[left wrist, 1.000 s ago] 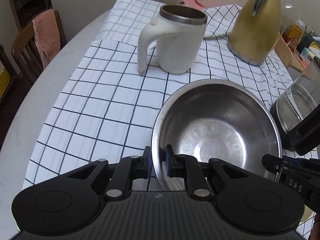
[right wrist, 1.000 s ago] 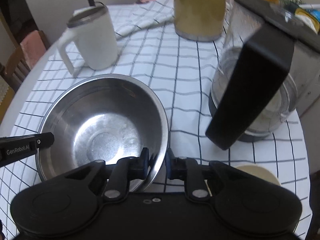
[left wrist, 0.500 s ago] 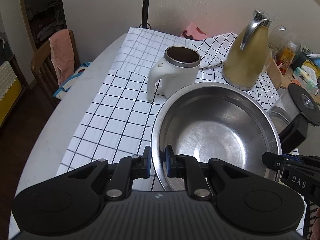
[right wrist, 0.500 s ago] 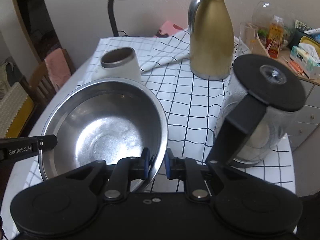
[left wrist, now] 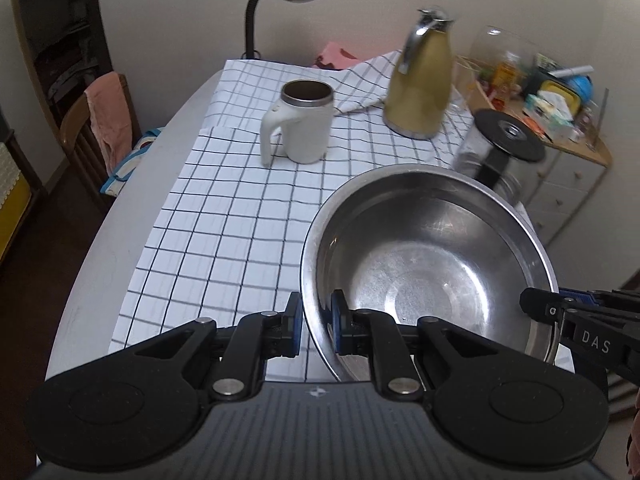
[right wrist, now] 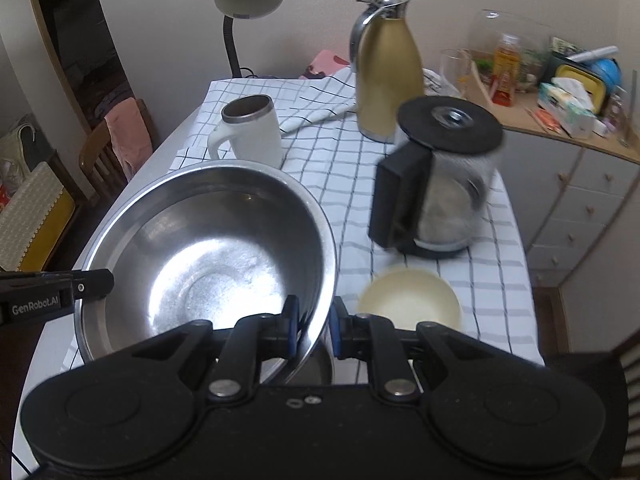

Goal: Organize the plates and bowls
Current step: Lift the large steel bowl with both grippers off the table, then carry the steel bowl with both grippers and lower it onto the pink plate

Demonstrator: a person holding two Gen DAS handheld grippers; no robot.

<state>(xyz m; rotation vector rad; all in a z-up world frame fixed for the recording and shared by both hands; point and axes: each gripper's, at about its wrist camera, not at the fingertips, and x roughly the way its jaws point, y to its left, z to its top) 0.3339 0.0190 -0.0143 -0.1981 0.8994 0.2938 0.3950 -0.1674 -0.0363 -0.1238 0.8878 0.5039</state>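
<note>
The big shiny stainless steel bowl (left wrist: pixel 428 264) is up off the tabletop (left wrist: pixel 120 216), both claws pinching its rim: left claw (left wrist: pixel 316 322) clamped on the near-left edge, right claw (right wrist: pixel 314 326) on the opposite side. A small cream ceramic bowl (right wrist: pixel 410 300) sits just ahead-right of the right claw, with a glass kettle (right wrist: pixel 440 184) beyond it.
</note>
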